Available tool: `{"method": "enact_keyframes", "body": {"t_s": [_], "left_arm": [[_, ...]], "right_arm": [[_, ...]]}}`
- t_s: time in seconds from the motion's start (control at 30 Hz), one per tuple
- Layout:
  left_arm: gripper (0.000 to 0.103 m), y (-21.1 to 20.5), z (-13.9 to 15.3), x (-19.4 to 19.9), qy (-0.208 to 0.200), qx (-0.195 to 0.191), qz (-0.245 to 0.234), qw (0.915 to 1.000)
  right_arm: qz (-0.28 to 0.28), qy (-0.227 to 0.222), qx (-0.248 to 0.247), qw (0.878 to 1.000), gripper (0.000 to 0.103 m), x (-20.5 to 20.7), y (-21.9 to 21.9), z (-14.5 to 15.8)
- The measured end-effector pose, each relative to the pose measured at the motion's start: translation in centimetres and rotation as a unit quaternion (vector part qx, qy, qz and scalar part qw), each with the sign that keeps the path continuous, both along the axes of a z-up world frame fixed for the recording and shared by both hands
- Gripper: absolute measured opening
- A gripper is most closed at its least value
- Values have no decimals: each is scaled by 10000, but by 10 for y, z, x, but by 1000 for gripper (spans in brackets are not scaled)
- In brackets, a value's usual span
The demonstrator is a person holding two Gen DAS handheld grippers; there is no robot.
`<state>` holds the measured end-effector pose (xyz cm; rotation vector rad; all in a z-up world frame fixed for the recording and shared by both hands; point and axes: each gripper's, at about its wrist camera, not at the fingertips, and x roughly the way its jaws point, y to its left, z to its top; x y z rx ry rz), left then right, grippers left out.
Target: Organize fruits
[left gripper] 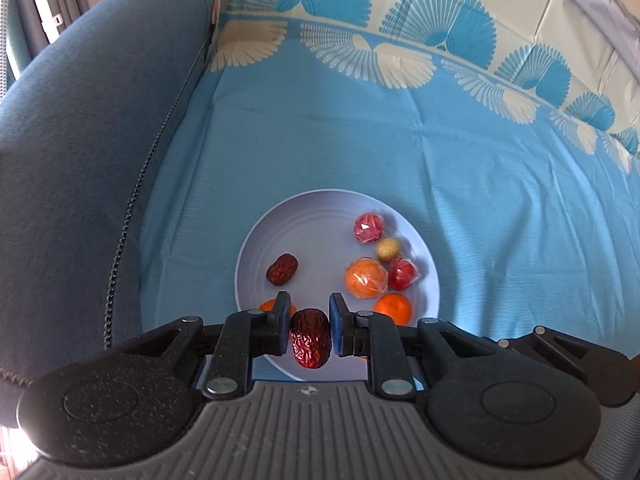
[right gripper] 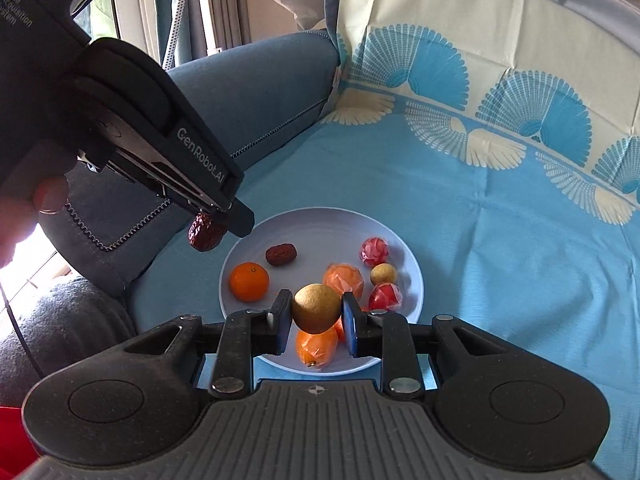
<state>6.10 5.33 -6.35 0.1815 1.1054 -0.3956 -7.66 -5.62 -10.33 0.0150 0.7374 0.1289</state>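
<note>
A pale plate [left gripper: 320,216] [right gripper: 320,220] lies on a blue cloth and holds several fruits. My left gripper [left gripper: 310,330] is shut on a wrinkled red date [left gripper: 309,338] above the plate's near edge; it also shows in the right wrist view [right gripper: 206,232], held above the plate's left rim. My right gripper [right gripper: 316,316] is shut on a round tan longan [right gripper: 316,308] above the plate's near side. On the plate lie another date [left gripper: 282,269] [right gripper: 281,255], a bare orange [right gripper: 249,281], wrapped oranges [left gripper: 366,278], red wrapped fruits [left gripper: 368,227] and a small longan [left gripper: 388,250].
A blue-grey sofa arm [left gripper: 88,140] [right gripper: 256,96] rises left of the plate. The patterned blue cloth [left gripper: 480,184] spreads to the right and behind. A red object [right gripper: 10,436] sits at the lower left edge of the right wrist view.
</note>
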Motion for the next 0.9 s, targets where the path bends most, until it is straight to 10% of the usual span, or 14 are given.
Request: {"method": "enact_keyframes", "body": {"t_s": [0.33,0.4,0.47,0.6,0.9], "left_arm": [[23,-17,-42,32,185,218,-104,9995],[52,-17,-43,38,226,215,-120,9994],[102,-14,-35,37,-6,247,-54,9997],[103,-5,-12,20,-593,496,-181,9968],[103,32,18,-45,-332,595,225,9974]], "right_arm": [[38,277,58,9996,28,35,-3,-35],[50,276,73,9996,28,41,-2,-39],[81,375,53,9993,51,44,-1,-40],[-50,329,-17,9994,84,30,-4,-27],[-528,173,-65,9984,102,-28,-14,13]]}}
